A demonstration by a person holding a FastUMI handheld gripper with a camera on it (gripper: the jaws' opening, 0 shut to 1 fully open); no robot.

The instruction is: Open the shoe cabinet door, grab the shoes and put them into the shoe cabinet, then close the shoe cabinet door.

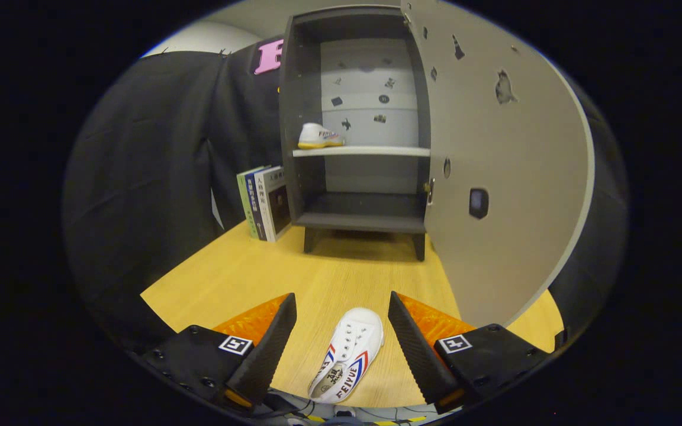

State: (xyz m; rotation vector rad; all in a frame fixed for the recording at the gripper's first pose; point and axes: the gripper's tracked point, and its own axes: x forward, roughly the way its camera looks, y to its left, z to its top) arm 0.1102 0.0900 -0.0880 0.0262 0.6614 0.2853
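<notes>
A dark shoe cabinet (299, 118) stands at the far end of the wooden table, its grey door (495, 177) swung wide open to the right. One white shoe (319, 136) with a yellow sole rests on the left of the middle shelf (376, 151). A second white shoe (348, 355) with red and blue stripes lies on the table between my fingers, toe pointing toward the cabinet. My gripper (341, 313) is open, fingers standing apart on either side of the shoe without touching it.
A few upright books (265, 201) lean beside the cabinet's left side. The open door juts forward along the right of the table (228, 278). The cabinet's bottom shelf (364, 213) holds nothing. Black cloth walls the left side.
</notes>
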